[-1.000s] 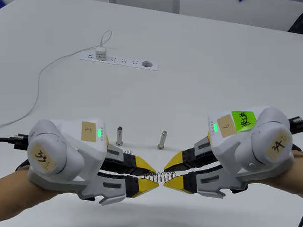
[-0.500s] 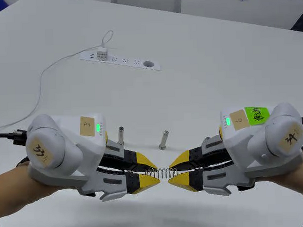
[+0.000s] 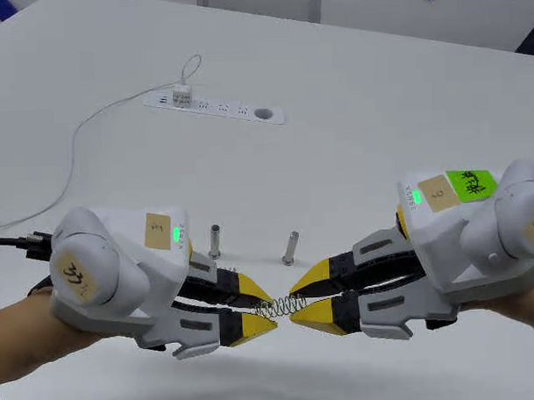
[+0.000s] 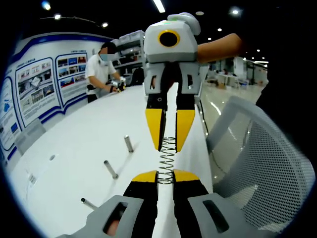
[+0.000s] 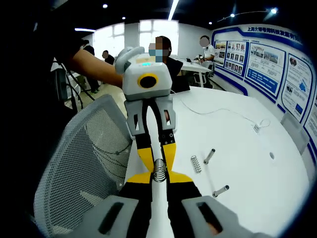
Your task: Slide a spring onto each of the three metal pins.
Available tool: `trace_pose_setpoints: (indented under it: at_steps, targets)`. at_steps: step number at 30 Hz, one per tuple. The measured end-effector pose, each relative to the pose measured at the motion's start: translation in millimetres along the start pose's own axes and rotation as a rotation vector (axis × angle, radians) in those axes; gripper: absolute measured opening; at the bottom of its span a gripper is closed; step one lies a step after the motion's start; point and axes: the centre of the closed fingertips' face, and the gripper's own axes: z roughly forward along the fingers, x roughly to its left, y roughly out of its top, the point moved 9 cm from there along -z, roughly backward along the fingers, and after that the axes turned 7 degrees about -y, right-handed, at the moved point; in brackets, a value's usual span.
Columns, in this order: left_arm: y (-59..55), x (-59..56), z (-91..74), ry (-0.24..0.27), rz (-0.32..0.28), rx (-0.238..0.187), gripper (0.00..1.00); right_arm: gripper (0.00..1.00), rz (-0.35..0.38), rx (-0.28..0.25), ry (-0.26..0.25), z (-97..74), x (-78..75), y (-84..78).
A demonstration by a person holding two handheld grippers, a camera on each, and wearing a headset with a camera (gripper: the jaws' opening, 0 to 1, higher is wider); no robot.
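A small metal spring (image 3: pixel 282 306) hangs in the air between my two grippers, one end in each. My left gripper (image 3: pixel 273 312) is shut on its left end and my right gripper (image 3: pixel 294 308) is shut on its right end. In the left gripper view the spring (image 4: pixel 166 158) runs from my own jaws up into the right gripper's yellow fingers (image 4: pixel 155 126). Two upright metal pins (image 3: pixel 215 241) (image 3: pixel 291 248) stand on the white table just behind the grippers. A third pin (image 4: pixel 89 204) lies nearer. A second spring (image 5: pixel 196 164) lies loose beside the pins.
A white power strip (image 3: pixel 220 107) with a plug and cable (image 3: pixel 72 145) lies at the far side of the table (image 3: pixel 379 143). A mesh chair (image 4: pixel 267 163) stands at the table's near edge. People stand in the background.
My right gripper has risen and drawn a little to the right, so the spring now slants up toward it. The left gripper has barely moved.
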Motion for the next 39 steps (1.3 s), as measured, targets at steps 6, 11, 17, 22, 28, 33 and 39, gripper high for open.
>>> trace_pose_setpoints:
  at_steps: [6,11,17,22,28,33,39]
  targets:
    - [-0.9,1.5,1.7,0.008,-0.001,0.018,0.09,0.11,0.031,-0.022,-0.002,4.6,-1.4,3.0]
    - [2.2,2.2,0.1,0.014,-0.012,-0.012,0.10,0.11,0.101,-0.092,-0.013,3.3,-3.3,8.8]
    - [2.2,2.5,1.1,0.015,-0.012,-0.009,0.10,0.11,0.112,-0.096,-0.023,6.4,-2.7,10.5]
    - [1.7,2.1,1.8,0.012,-0.035,-0.024,0.10,0.10,0.131,-0.102,-0.026,8.1,-3.4,12.0]
    - [0.1,4.1,-3.9,0.017,-0.125,-0.055,0.11,0.10,0.150,-0.110,-0.033,9.4,-5.2,14.2]
    - [-1.3,5.6,-8.3,0.040,-0.138,-0.069,0.12,0.10,0.143,-0.108,-0.037,11.5,-8.6,16.7]
    - [-5.5,9.5,-15.7,0.082,-0.160,-0.072,0.19,0.10,0.142,-0.111,-0.040,10.9,-13.3,19.0]
